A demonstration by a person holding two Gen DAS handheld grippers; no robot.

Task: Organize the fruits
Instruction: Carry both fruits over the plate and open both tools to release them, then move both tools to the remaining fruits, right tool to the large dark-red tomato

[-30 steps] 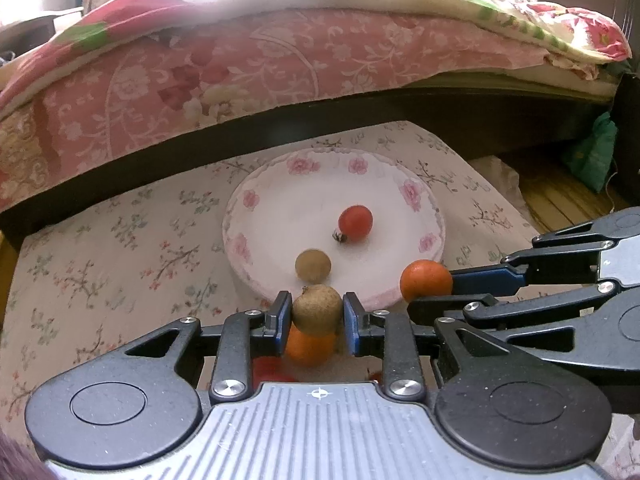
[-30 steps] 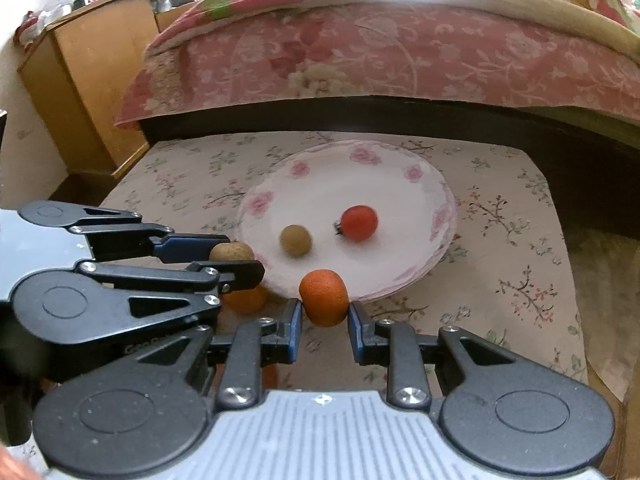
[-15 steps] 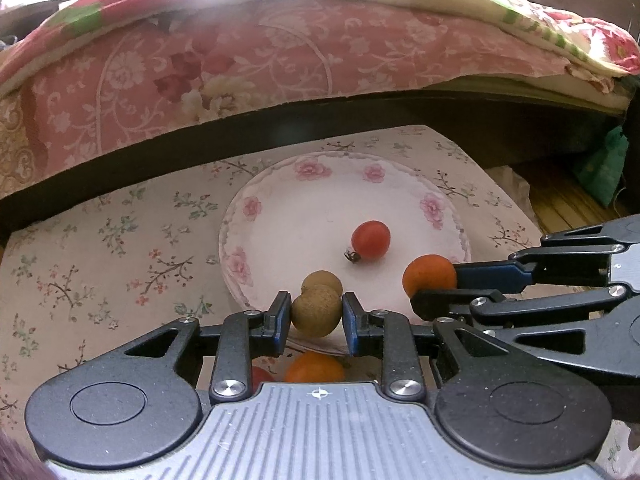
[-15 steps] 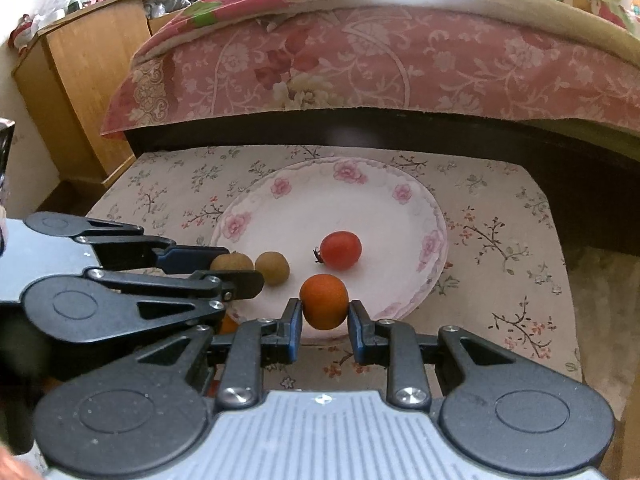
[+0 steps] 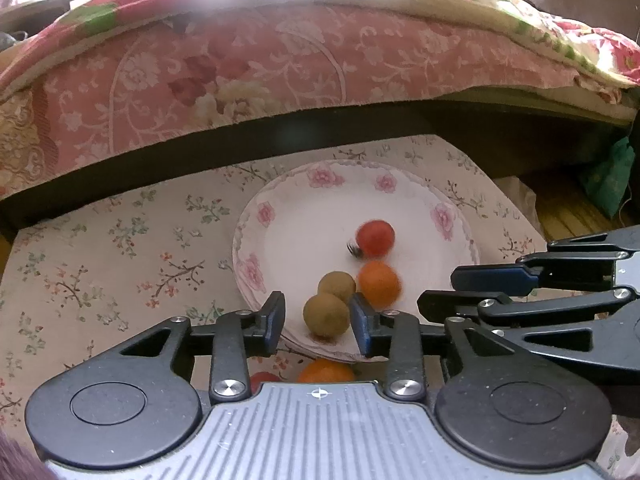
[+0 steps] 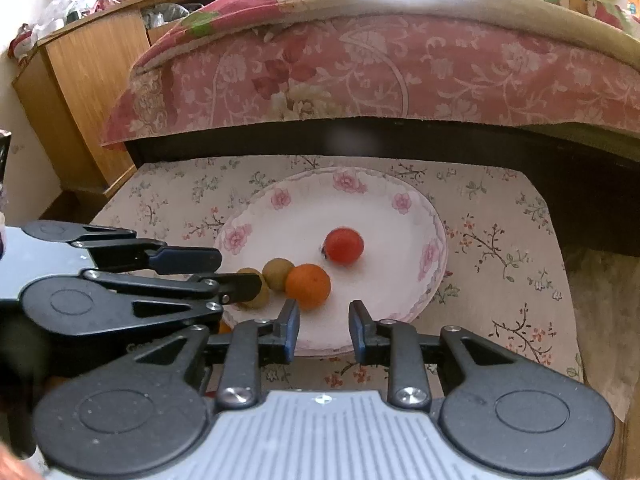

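Porcelain plate [image 5: 452, 216]: white with pink flowers on the rim, resting on a floral cloth [image 5: 100, 256] beside a bed with a pink quilt [image 5: 240, 76].
Left gripper [image 5: 318, 322]: jaws apart, a gap on each side of the near brown fruit [image 5: 325, 314], which sits on the plate's near edge; nothing held.
Right gripper [image 6: 323, 330]: jaws apart and empty, just short of the orange fruit [image 6: 308, 285] on the plate.
On the plate: a second brown fruit [image 5: 337, 286] touching the orange one, a red tomato [image 5: 374, 238] further in.
Off the plate: another orange fruit [image 5: 325, 372] and something red [image 5: 264, 380] on the cloth, partly hidden under the left gripper.
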